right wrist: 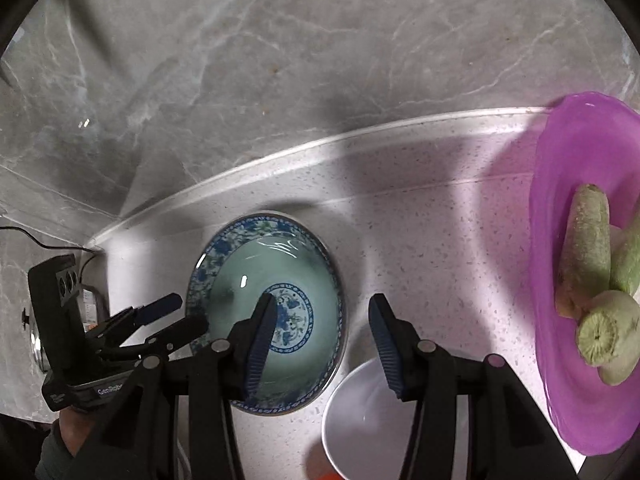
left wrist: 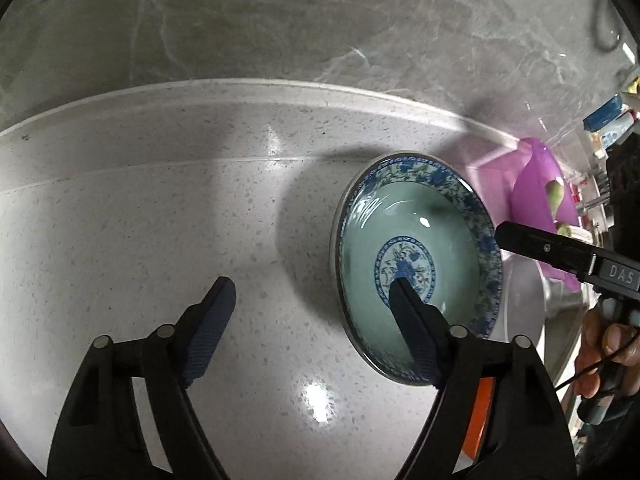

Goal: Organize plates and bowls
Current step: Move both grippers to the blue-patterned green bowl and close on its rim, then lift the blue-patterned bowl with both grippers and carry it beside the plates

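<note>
Black fingers of the left gripper (left wrist: 312, 300) are sitting nearest the lens, standing apart with nothing between them; its right finger (left wrist: 416, 332) is hanging over the near rim of the blue-patterned bowl (left wrist: 416, 240), its left finger over bare counter (left wrist: 140, 208). Looks like it is straddling the rim to take the bowl by its wall, but no pad is pressing on it yet.

Right gripper (right wrist: 322, 328) is doing the mirror thing: fingers apart, left finger (right wrist: 260, 340) over the inside of that bowl (right wrist: 248, 280), right finger (right wrist: 386, 344) over the counter (right wrist: 440, 240) just outside the rim. Nothing clamped there either. Both tools are pointing steeply down at opposite sides of the bowl, probably so two grips share the load of a heavy, glossy dish.

Bowl is sitting upright on the speckled counter, near the raised back edge under the marble wall (right wrist: 280, 60), empty, glaze shiny and likely slippery.

White bowl (right wrist: 360, 420) is lying just beside it at the near edge, under the right gripper's right finger, likely the next piece to stack. Purple plate (right wrist: 580, 280) off to the right is holding green vegetables (right wrist: 588, 256), so I judge it is not part of the stacking.

Sorting seems barely begun.
</note>
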